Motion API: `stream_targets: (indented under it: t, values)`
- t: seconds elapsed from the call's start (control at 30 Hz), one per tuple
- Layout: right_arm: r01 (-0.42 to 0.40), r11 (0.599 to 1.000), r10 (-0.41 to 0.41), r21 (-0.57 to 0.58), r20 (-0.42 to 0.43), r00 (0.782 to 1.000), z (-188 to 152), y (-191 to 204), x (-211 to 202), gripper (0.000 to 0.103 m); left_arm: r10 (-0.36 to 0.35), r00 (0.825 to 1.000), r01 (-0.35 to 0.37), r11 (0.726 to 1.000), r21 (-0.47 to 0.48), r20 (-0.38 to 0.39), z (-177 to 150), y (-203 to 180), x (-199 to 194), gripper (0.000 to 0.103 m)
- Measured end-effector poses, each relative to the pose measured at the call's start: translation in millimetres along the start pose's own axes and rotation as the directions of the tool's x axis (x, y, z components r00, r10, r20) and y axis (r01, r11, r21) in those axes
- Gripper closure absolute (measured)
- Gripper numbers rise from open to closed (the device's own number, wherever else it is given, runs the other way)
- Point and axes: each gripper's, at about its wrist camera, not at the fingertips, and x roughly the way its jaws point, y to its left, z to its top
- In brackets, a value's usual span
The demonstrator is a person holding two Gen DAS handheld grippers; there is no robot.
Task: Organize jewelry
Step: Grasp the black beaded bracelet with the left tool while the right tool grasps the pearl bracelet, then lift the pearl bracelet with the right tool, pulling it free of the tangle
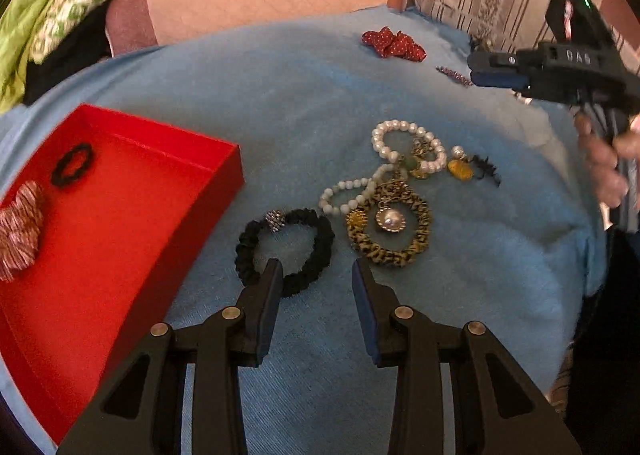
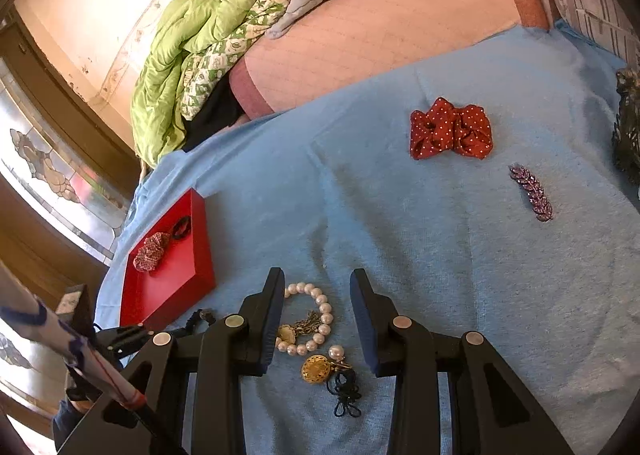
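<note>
My left gripper (image 1: 316, 271) is open and empty, its left finger over the near edge of a black scrunchie (image 1: 286, 251) with a silver bead. Right of it lie a leopard-print scrunchie (image 1: 390, 227) with a pearl pendant, a white bead bracelet (image 1: 346, 195) and a pearl bracelet (image 1: 408, 145). A red box (image 1: 120, 239) at left holds a small black hair tie (image 1: 72, 164) and a striped scrunchie (image 1: 18, 231). My right gripper (image 2: 316, 281) is open and empty above the pearl bracelet (image 2: 312, 319) and a gold pendant (image 2: 316, 369); it also shows in the left wrist view (image 1: 476, 69).
A red polka-dot scrunchie (image 2: 450, 129) and a purple leaf hair clip (image 2: 532, 191) lie farther back on the blue cloth (image 2: 440, 255). A dark ornate object (image 2: 628, 123) stands at the right edge. Green bedding (image 2: 208, 55) and a pink mattress lie behind.
</note>
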Motion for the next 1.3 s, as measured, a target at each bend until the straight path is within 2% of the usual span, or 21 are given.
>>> stream_targets:
  t: [0.07,0.13,0.17,0.2,0.23,0.27,0.33,0.43,0.53,0.63,0.73,0.8,0.83,0.97,1.1,1.17,1.27,1.3]
  values:
    - [0.006,1.000,-0.006,0.004,-0.014,1.000,-0.1,-0.7,4.7,0.066,0.034,0.999,-0.034,0.999,0.002,0.002,1.6,-1.7,4.5,0.069]
    - [0.010,1.000,-0.010,0.005,-0.027,1.000,-0.4,-2.0,9.0,0.066,0.100,0.995,-0.100,0.994,0.033,-0.008,3.5,-6.2,11.9,0.069]
    - [0.009,1.000,-0.009,0.007,-0.043,0.999,-0.6,-1.1,12.1,0.066,0.117,0.993,-0.117,0.992,0.043,0.001,4.7,-8.3,13.2,0.072]
    - [0.009,1.000,-0.009,-0.002,-0.056,0.998,-1.2,0.6,15.5,0.066,0.118,0.993,-0.118,0.992,0.041,0.005,7.0,-9.3,14.1,0.085]
    - [0.014,1.000,-0.015,-0.016,-0.069,0.998,-2.1,3.6,19.3,0.066,0.113,0.994,-0.113,0.993,0.042,0.007,9.8,-11.9,15.3,0.094]
    - [0.019,0.999,-0.021,-0.029,-0.078,0.997,-3.0,5.5,22.2,0.066,0.118,0.993,-0.119,0.992,0.048,0.013,12.1,-14.6,15.1,0.095]
    - [0.029,0.998,-0.035,-0.060,-0.100,0.994,-5.5,11.1,29.8,0.071,0.108,0.993,-0.110,0.993,0.040,0.038,16.1,-15.5,11.3,0.096]
    - [0.055,0.994,-0.068,-0.099,-0.131,0.989,-7.6,17.7,42.8,0.074,0.056,0.994,-0.055,0.998,-0.016,0.096,25.6,-9.9,-1.1,0.096]
    - [0.098,0.984,-0.119,-0.148,-0.147,0.982,-8.3,23.0,55.8,0.074,0.026,0.981,-0.013,0.998,-0.067,0.191,35.4,-5.2,-18.9,0.095]
    - [0.146,0.966,-0.182,-0.213,-0.163,0.970,-11.3,30.4,70.1,0.074,0.042,0.967,-0.017,0.995,-0.101,0.250,41.1,-0.8,-29.4,0.095]
    - [0.195,0.937,-0.257,-0.292,-0.194,0.947,-20.1,35.8,86.5,0.076,0.052,0.964,-0.020,0.992,-0.125,0.260,44.2,4.4,-30.4,0.095]
    - [0.215,0.925,-0.280,-0.312,-0.178,0.944,-20.0,38.0,86.2,0.082,0.062,0.963,-0.027,0.990,-0.136,0.261,45.3,6.7,-30.7,0.095]
    - [0.217,0.928,-0.277,-0.301,-0.174,0.945,-18.4,36.7,85.0,0.089,0.066,0.962,-0.029,0.990,-0.140,0.263,46.4,7.8,-31.1,0.095]
    - [0.153,0.969,-0.183,-0.196,-0.142,0.973,-8.8,26.6,69.7,0.089,0.057,0.960,-0.017,0.989,-0.147,0.275,46.6,9.0,-32.8,0.095]
    - [0.079,0.985,-0.085,-0.151,-0.033,0.996,0.9,30.4,39.2,0.089,0.043,0.954,0.007,0.986,-0.166,0.296,45.1,13.1,-39.6,0.095]
    - [0.036,0.990,-0.033,-0.139,0.023,0.999,4.1,32.7,25.2,0.089,0.052,0.950,0.003,0.985,-0.174,0.307,44.9,15.0,-42.5,0.095]
    - [0.020,0.989,-0.009,-0.143,0.077,0.997,4.9,38.1,11.8,0.090,0.042,0.949,0.019,0.982,-0.189,0.313,45.0,17.5,-43.9,0.095]
    - [0.010,0.990,0.002,-0.141,0.089,0.996,5.7,38.2,8.2,0.097,0.047,0.949,0.013,0.982,-0.190,0.311,45.4,17.8,-43.7,0.095]
